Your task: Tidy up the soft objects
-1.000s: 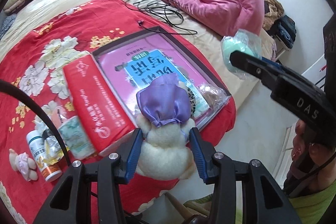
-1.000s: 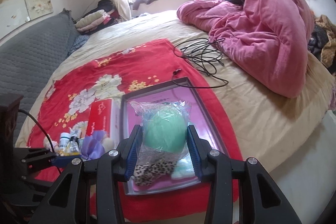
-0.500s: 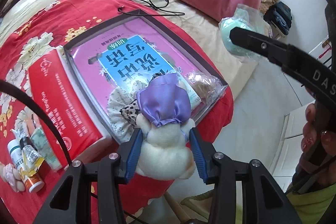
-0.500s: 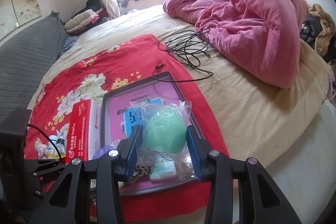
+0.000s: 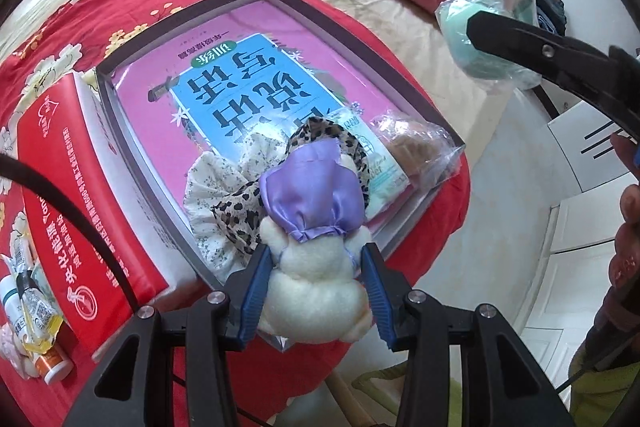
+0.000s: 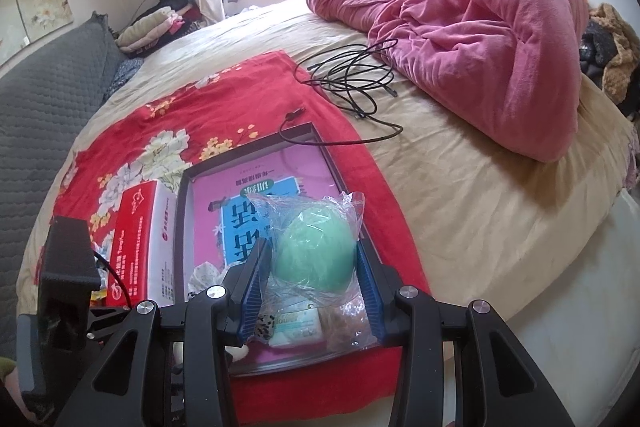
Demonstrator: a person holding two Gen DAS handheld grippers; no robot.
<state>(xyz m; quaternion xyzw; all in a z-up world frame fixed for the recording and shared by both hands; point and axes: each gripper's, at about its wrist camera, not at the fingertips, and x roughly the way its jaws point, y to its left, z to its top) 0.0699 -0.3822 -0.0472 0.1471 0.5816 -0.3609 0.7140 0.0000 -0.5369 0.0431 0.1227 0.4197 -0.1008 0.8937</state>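
Cream plush doll (image 5: 316, 287) and bagged green ball (image 6: 316, 251) are clamped in left and right fingers over the tray (image 5: 120, 131); release at six o'clock is called for.

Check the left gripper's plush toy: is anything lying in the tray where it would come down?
Yes. Below the plush toy held by the left gripper, the near end of the tray already holds a leopard-print cloth, a floral cloth and a plastic bag. The far end holds only the book.
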